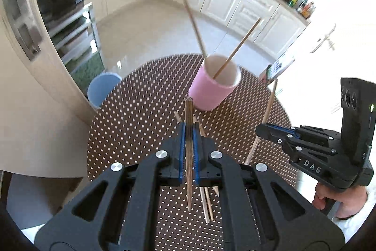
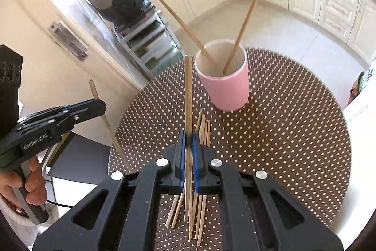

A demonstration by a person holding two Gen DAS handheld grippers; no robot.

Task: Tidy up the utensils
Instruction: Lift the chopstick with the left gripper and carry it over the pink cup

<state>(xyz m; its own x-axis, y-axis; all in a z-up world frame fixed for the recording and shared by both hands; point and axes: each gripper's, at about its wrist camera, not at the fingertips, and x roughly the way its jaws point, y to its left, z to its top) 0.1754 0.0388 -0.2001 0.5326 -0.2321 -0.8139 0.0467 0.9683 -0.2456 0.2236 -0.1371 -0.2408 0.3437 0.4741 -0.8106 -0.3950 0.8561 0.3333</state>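
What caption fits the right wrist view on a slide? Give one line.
Right tongs shut on a chopstick above loose chopsticks, pink cup holding two beyond, left tongs gripping another.

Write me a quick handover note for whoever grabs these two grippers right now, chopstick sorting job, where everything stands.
Left gripper: shut on one chopstick, lifted above the mat.
Right gripper: shut on another chopstick, also lifted.
Pink cup: upright on the dotted mat, two chopsticks already leaning inside.
Loose pile: several chopsticks lying on the mat, under the grippers.
Done: two in the cup.
Left: drop both held chopsticks into the cup, then likely clear the pile the same way.
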